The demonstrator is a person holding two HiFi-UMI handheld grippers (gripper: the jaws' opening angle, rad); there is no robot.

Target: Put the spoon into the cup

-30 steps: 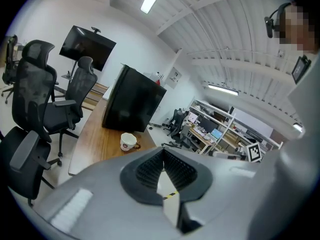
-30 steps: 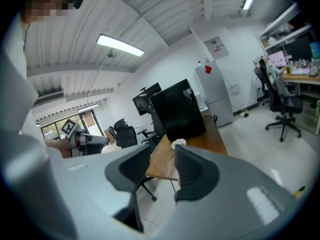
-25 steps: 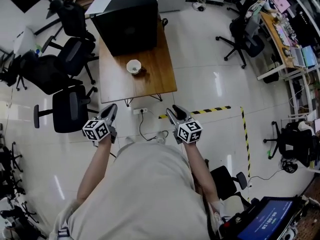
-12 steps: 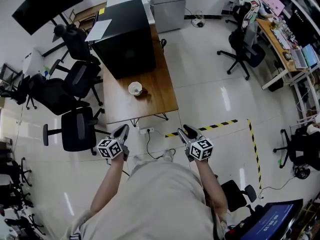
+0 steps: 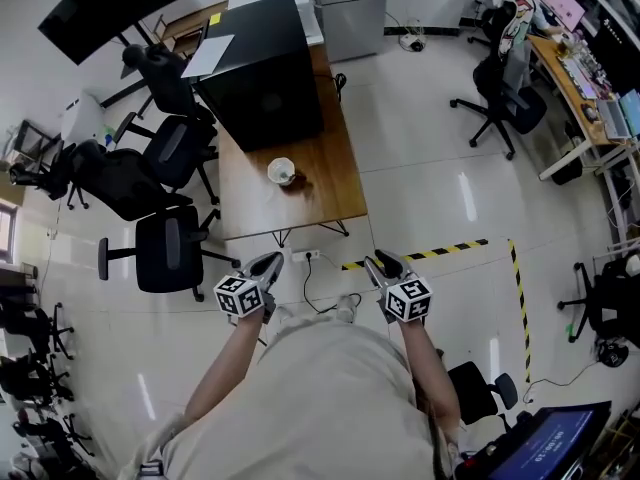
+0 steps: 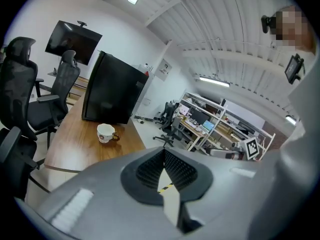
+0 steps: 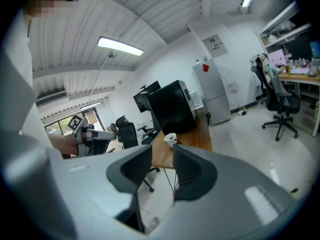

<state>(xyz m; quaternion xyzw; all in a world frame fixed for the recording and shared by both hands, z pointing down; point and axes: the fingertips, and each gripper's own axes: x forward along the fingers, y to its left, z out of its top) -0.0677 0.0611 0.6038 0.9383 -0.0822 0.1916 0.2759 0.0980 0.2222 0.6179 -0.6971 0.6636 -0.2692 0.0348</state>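
A white cup (image 5: 282, 171) with a brown handle stands on the wooden table (image 5: 320, 193), near its front half. It also shows in the left gripper view (image 6: 105, 133) and, small, in the right gripper view (image 7: 170, 138). I cannot make out a spoon in any view. My left gripper (image 5: 266, 266) hangs over the floor short of the table's front edge; its jaws (image 6: 164, 151) meet at the tips and hold nothing. My right gripper (image 5: 384, 264) is level with it, to the right. Its jaws (image 7: 161, 152) have just been closing, still stand apart, and nothing is between them.
A large black box (image 5: 262, 68) fills the table's far end. Office chairs (image 5: 168, 253) crowd the table's left side. A power strip and cable (image 5: 305, 258) lie on the floor by the front edge. Yellow-black tape (image 5: 430, 254) marks the floor at right.
The person has stepped toward the table: the table and cup sit closer to the grippers in the head view, and both grippers have advanced with the body.
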